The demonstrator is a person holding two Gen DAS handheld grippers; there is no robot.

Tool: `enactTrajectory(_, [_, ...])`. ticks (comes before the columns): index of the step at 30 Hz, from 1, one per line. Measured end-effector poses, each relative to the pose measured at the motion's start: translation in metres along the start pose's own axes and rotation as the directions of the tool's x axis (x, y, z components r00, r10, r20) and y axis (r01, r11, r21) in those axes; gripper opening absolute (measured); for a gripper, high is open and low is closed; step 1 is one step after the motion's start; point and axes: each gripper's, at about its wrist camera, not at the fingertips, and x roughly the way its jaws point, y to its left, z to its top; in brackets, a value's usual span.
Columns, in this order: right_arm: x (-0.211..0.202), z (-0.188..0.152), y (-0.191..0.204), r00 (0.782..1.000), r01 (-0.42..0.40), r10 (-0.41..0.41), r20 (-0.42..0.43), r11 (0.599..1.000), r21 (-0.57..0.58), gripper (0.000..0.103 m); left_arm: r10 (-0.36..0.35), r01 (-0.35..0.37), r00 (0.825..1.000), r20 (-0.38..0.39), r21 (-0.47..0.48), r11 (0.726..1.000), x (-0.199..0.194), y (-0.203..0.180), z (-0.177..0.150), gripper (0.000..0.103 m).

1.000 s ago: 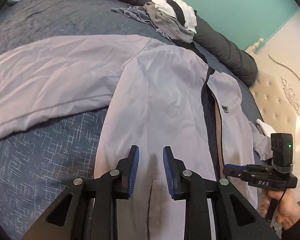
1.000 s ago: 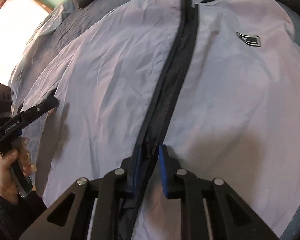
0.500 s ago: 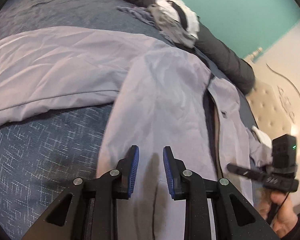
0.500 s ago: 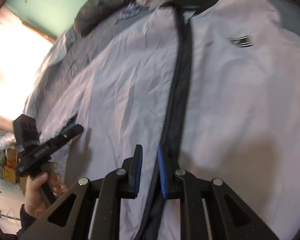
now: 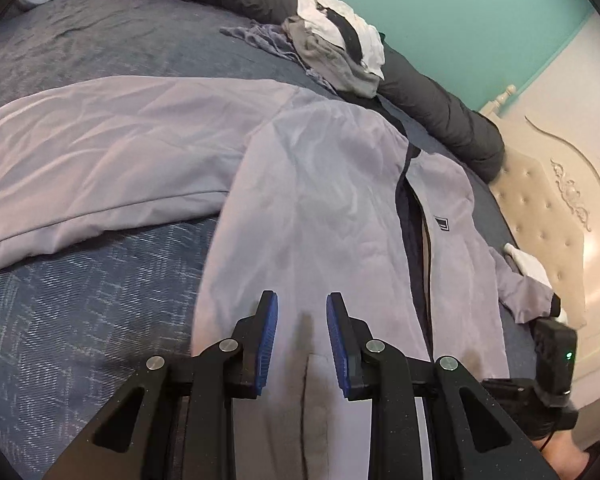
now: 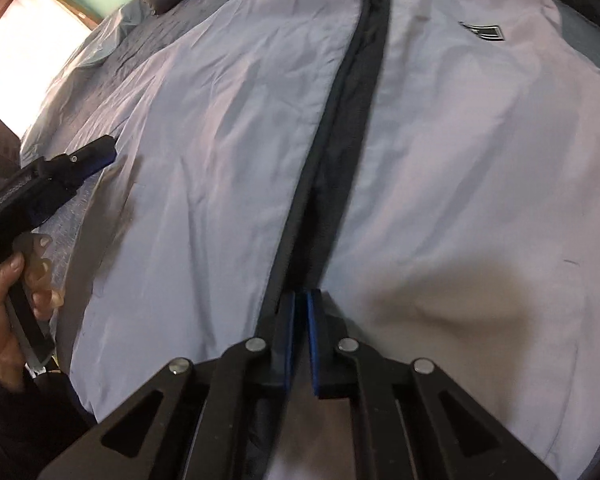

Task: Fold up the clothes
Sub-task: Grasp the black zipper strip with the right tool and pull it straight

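A light grey zip jacket lies face up on the blue bed, its front open along a dark zipper band, one sleeve stretched out to the left. My left gripper is open and empty, hovering over the jacket's lower left panel near a pocket slit. My right gripper has its jaws nearly closed at the jacket's bottom hem on the dark zipper band; whether cloth is pinched between the pads is not clear. The left gripper also shows in the right wrist view.
A pile of grey, white and black clothes sits at the far side on a dark rolled duvet. A cream padded headboard stands at the right. The blue patterned bedspread lies bare at the left.
The right gripper's jaws have narrowed on the zipper band at the hem. The left gripper swung briefly and returned, still open over the left panel.
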Motion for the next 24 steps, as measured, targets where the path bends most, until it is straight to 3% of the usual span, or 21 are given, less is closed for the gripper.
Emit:
enactTrajectory(9, [-0.043, -0.014, -0.017, 0.998, 0.012, -0.014, 0.063, 0.999, 0.038, 0.006, -0.005, 0.005, 1.000, 0.009, -0.010, 1.000, -0.006, 0.006, -0.003, 0.028])
enactTrajectory(15, [-0.015, -0.032, -0.022, 1.000, 0.025, -0.025, -0.010, 0.997, 0.072, 0.006, -0.012, 0.012, 1.000, 0.013, -0.004, 1.000, -0.006, 0.003, -0.002, 0.029])
enactTrajectory(24, [-0.019, -0.036, 0.004, 1.000, 0.029, -0.029, -0.001, 1.000, 0.011, 0.006, -0.015, 0.015, 1.000, 0.008, 0.002, 1.000, -0.004, 0.001, -0.004, 0.034])
